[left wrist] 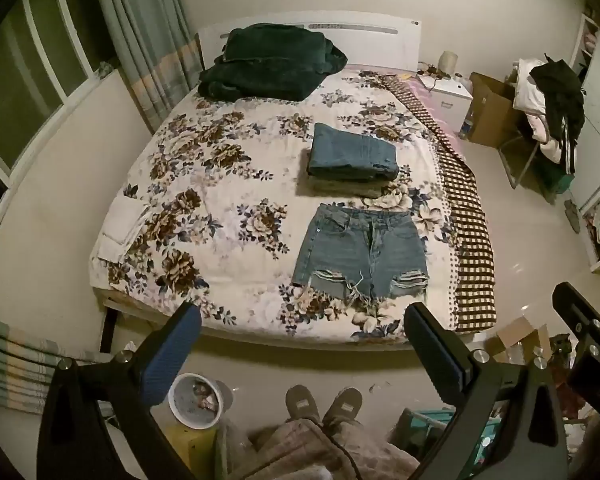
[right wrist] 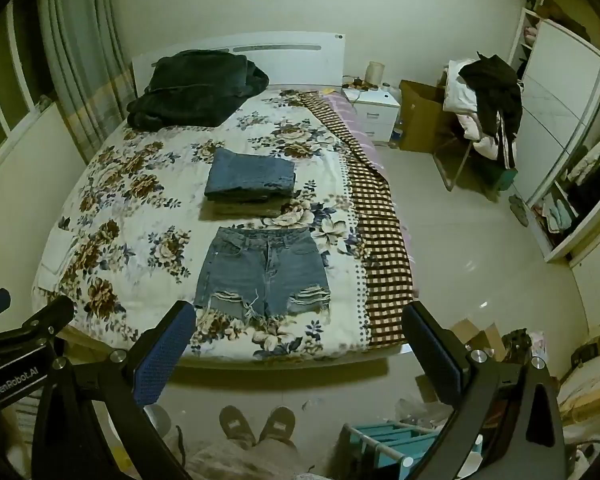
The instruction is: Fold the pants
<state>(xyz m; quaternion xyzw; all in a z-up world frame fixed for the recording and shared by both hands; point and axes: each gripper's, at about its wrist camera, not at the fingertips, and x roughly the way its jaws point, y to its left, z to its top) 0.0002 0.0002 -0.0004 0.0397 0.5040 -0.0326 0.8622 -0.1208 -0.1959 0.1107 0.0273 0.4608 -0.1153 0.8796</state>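
Blue denim shorts with frayed hems lie flat and spread out on the floral bedspread, waistband away from me; they also show in the right wrist view. Behind them sits a stack of folded jeans, also in the right wrist view. My left gripper is open and empty, held above the floor short of the bed's near edge. My right gripper is open and empty at the same distance; part of it shows at the right of the left wrist view.
A dark green blanket lies folded at the headboard. A checked cloth hangs over the bed's right side. A bowl and my slippered feet are on the floor. A chair piled with clothes stands right.
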